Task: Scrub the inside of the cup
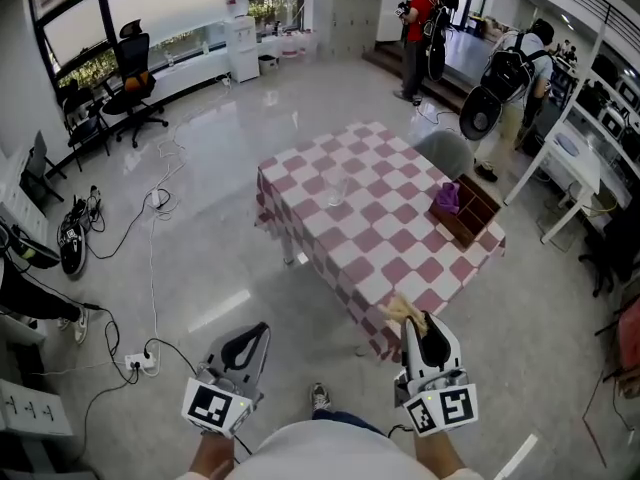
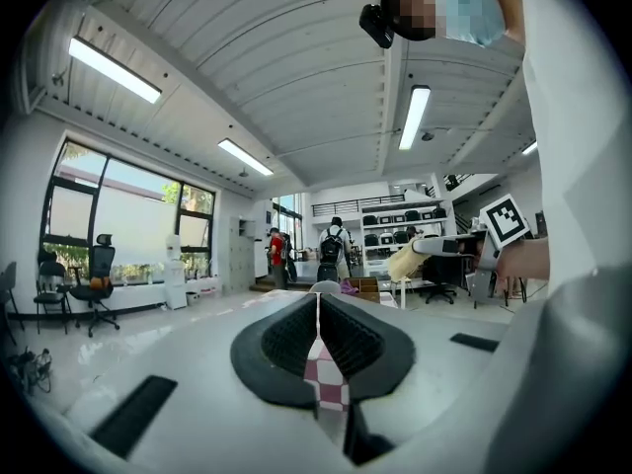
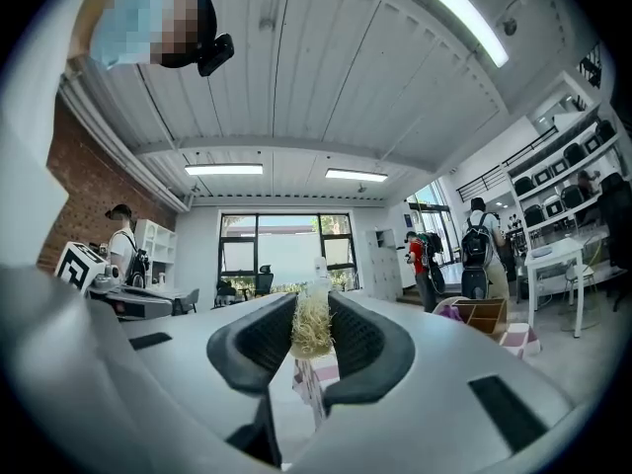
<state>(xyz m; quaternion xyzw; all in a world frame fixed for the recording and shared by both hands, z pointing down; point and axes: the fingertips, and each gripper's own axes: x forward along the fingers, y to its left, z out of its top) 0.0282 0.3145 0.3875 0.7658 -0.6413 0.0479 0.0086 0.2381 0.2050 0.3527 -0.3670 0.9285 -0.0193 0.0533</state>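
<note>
A clear glass cup [image 1: 335,190] stands on the table with the pink-and-white checked cloth [image 1: 385,238], toward its far left side. Both grippers are short of the table's near corner, over the floor. My right gripper [image 1: 418,322] is shut on a tan fibrous scrubber [image 1: 401,310], which fills the gap between its jaws in the right gripper view [image 3: 312,324]. My left gripper [image 1: 257,332] is shut with nothing in it, its jaws pressed together in the left gripper view [image 2: 318,301]. That view also catches the right gripper [image 2: 446,247] with the scrubber [image 2: 404,262] off to the right.
A brown box [image 1: 470,213] holding a purple cloth [image 1: 447,197] sits at the table's right edge, with a grey chair [image 1: 446,152] behind. Cables and a power strip [image 1: 140,362] lie on the floor at left. Two people [image 1: 420,33] stand at the back; office chairs [image 1: 133,88] line the windows.
</note>
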